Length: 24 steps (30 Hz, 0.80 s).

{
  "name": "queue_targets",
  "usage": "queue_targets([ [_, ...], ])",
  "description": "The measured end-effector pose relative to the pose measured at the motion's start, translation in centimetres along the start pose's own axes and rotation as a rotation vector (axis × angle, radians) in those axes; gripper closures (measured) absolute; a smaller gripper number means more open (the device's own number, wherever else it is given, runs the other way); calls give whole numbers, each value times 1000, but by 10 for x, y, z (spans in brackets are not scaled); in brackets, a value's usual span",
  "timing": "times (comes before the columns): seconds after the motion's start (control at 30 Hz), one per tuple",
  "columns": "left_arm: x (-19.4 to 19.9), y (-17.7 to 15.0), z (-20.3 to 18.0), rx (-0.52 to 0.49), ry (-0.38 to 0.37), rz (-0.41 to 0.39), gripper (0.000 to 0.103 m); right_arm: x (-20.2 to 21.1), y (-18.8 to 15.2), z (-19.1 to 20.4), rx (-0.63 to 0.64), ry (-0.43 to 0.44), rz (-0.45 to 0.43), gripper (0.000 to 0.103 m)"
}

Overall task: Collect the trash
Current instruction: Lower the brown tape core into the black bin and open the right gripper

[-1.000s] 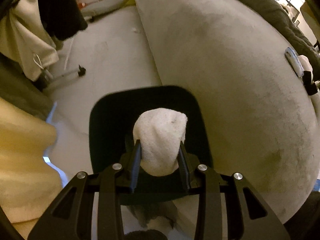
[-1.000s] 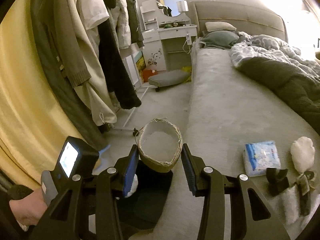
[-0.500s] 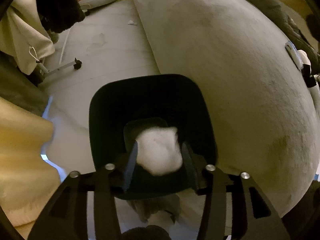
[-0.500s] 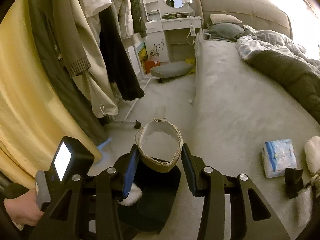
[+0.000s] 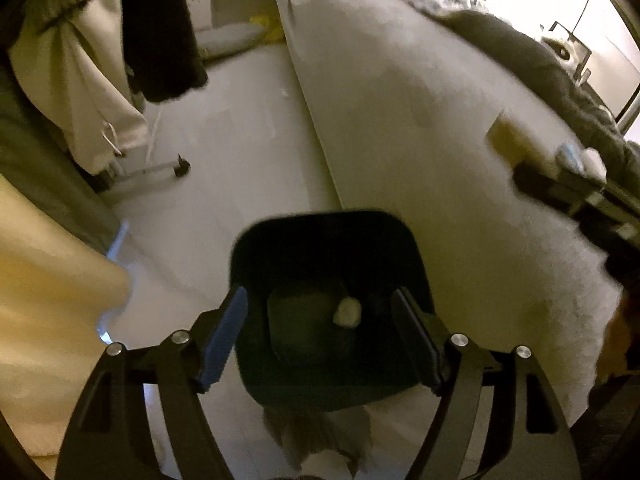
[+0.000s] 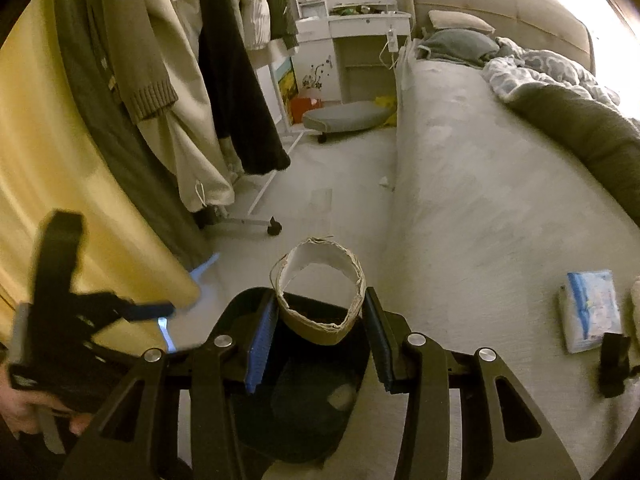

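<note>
The left gripper point(image 5: 320, 336) gapes empty over the black bin point(image 5: 332, 240), where a white wad point(image 5: 347, 313) lies on the bottom. The right gripper point(image 6: 318, 336) clamps a cardboard ring point(image 6: 320, 292) above the bin point(image 6: 240, 312), beside the bed point(image 6: 480, 200).

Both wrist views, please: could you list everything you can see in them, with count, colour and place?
bin: one, black, on the floor beside the bed
tissue wad: one, white, at the bottom of the bin
cardboard roll: one, brown, white inside, squashed, over the bin
tissue pack: one, blue and white, on the bed
bed: one, grey cover, right of the floor
blanket: one, dark green, on the bed
pillows: two, beige and green, at the headboard
coats: several, beige, olive, black, hanging at left
dressing table: one, white, far wall
left gripper: open, empty, over the bin
right gripper: shut on the cardboard roll
</note>
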State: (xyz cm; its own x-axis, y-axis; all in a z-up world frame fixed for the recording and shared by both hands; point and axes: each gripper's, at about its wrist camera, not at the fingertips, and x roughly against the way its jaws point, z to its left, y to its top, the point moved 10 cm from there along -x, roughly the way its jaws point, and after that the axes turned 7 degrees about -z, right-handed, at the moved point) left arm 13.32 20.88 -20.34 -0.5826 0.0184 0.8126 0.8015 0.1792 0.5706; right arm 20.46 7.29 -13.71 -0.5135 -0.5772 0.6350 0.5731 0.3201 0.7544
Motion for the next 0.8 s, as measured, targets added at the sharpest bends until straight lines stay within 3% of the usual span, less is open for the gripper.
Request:
queue_targets([
  [0.43,51,39,21,13,26,-221,26,-45,-26,21,3,18,108,59],
  [0.8,78,50,37,5,36,-312,36,-80,-60,34,22,26,227,59],
])
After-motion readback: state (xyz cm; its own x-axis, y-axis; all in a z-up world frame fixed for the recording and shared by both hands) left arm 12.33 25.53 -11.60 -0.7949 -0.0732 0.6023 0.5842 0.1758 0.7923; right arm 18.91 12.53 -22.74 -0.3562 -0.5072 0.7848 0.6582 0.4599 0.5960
